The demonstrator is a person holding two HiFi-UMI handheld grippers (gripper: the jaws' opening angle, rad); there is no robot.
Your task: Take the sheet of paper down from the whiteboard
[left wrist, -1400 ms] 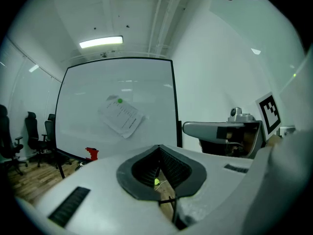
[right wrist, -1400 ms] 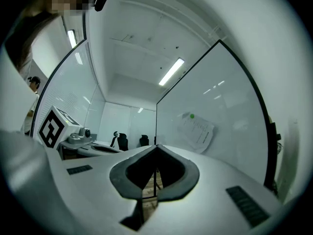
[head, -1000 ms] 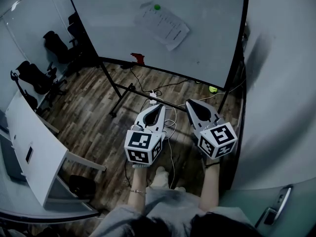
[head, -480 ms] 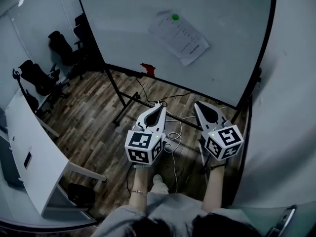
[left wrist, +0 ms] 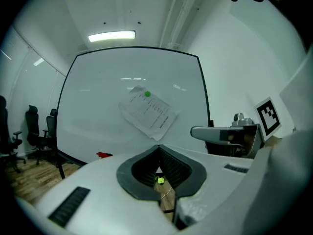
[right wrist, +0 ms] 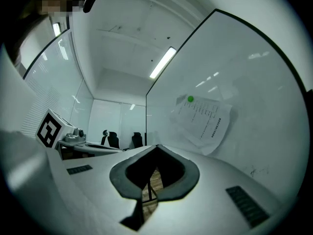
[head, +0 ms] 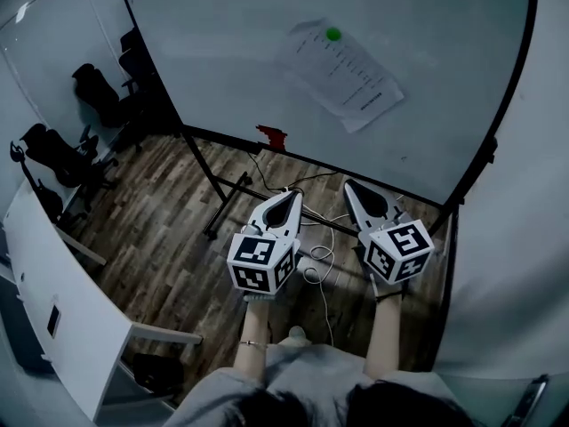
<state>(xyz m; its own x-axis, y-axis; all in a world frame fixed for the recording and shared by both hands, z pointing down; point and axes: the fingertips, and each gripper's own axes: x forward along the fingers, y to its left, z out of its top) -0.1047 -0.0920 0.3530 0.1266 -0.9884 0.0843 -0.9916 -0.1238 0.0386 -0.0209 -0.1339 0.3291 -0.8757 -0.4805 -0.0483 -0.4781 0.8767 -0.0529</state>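
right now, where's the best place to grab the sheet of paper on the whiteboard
Probably the lower corner, approached from below. The sheet of paper hangs tilted on the whiteboard, held by a green magnet near its top edge, so the bottom end looks free to peel off.

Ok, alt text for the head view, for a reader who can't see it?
A printed sheet of paper hangs tilted on a whiteboard, pinned by a green magnet. Seen from above, a person holds the left gripper and right gripper side by side below it, both shut and empty, above a wooden floor.
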